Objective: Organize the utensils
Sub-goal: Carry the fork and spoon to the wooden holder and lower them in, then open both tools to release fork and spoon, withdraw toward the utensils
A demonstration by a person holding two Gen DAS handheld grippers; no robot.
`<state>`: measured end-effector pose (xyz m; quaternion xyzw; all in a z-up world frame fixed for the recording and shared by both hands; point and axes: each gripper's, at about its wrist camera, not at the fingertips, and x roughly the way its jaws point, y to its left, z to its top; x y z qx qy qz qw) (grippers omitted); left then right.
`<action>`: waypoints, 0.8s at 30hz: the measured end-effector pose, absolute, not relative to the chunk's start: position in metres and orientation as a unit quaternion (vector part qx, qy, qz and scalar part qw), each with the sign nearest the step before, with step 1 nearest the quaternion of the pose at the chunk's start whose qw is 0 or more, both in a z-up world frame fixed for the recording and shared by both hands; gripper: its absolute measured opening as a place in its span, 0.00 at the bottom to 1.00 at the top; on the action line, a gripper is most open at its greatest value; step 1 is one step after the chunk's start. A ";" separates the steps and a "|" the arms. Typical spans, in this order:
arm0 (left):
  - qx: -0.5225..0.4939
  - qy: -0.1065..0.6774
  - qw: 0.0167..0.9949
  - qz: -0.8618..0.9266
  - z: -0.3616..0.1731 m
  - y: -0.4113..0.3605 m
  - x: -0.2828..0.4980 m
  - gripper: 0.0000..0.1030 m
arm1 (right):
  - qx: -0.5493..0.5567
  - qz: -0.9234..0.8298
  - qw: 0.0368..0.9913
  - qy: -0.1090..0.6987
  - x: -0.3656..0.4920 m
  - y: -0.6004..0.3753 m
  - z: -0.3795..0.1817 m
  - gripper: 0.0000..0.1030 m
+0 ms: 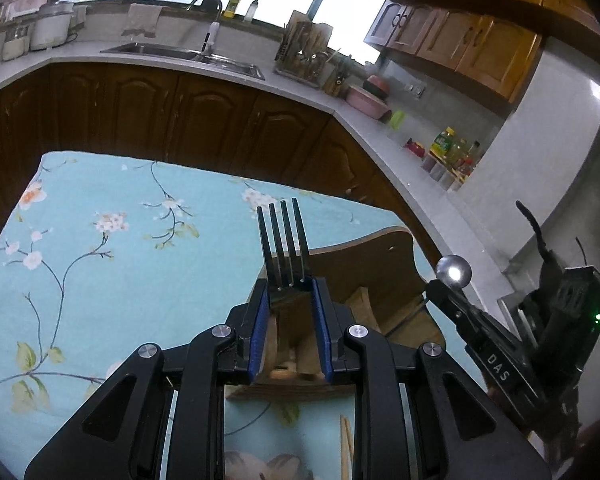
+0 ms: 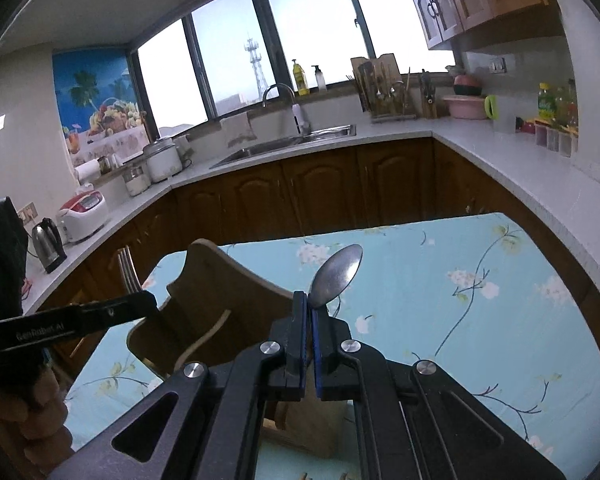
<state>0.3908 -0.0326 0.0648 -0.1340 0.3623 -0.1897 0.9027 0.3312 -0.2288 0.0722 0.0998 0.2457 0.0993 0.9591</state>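
Your left gripper (image 1: 290,286) was closed on a dark fork (image 1: 283,240), the blue pads (image 1: 261,320) pressing its neck from both sides while the 4 tines stood up and away from the camera. The fork's handle was hidden between the fingers, so you could not see how far down it reached. Directly below and behind the fork sat the wooden utensil holder (image 1: 380,256) on the table (image 1: 100,240), which wore a light blue cloth printed with flowering branches. A pair of wooden chopsticks (image 1: 346,446) lay on the cloth near the bottom edge of the left wrist view, only partly visible.

Your right gripper (image 2: 309,300) was shut tight on a metal spoon (image 2: 337,276), its pads almost touching with the spoon's neck pinched between them. The bowl of the spoon tilted up and to the right, above the cloth. In the right wrist view the wooden utensil holder (image 2: 228,292) stood just left of that gripper, and the fork (image 2: 129,270) showed beyond it, held by your left gripper (image 2: 140,294). Both utensils were in the air, close to the holder, neither one resting in a compartment. From the left wrist view the spoon (image 1: 455,272) appeared as a round glint at the right gripper's (image 1: 444,282) tip.
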 end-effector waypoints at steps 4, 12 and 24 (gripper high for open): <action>-0.134 0.364 0.903 -0.186 0.065 -0.035 0.395 0.19 | 0.109 0.102 0.956 0.251 0.332 -0.232 0.073 0.02; -0.140 0.368 0.901 -0.182 0.064 -0.035 0.397 0.19 | 0.115 0.103 0.955 0.255 0.335 -0.233 0.075 0.05; -0.161 0.364 0.900 -0.176 0.067 -0.017 0.371 0.37 | 0.156 0.094 0.951 0.251 0.315 -0.248 0.078 0.38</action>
